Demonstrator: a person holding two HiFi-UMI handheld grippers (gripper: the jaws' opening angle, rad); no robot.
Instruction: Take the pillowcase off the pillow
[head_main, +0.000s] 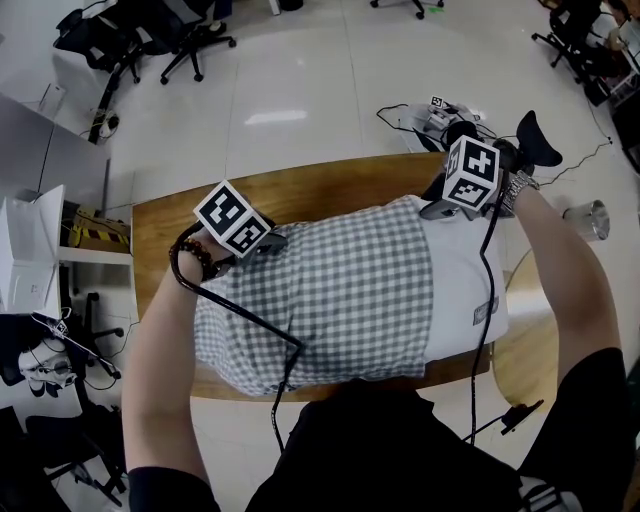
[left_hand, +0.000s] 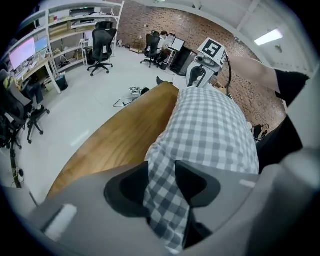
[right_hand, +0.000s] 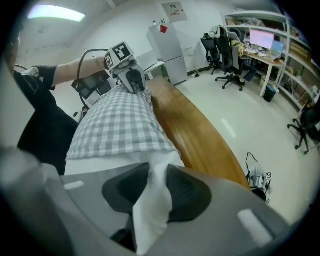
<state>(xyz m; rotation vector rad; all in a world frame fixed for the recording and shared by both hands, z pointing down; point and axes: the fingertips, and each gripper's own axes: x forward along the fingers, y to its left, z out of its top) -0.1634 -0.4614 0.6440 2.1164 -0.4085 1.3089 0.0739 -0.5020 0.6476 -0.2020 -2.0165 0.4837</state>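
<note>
Lying lengthwise on table (head_main: 160, 215): right gripper (right_hand: 156, 176) clamps pillow (head_main: 462, 290), left gripper (left_hand: 162, 176) clamps pillowcase (head_main: 340, 290).

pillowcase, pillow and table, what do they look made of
Pillowcase: thin woven cloth, possibly cotton, matte. It has a grey-and-white check and soft folds.
Pillow: plain white fabric, matte, bunching at its end. The filling is unseen.
Table: wood or wood veneer, smooth with a slight sheen. Brown grain shows.
</note>
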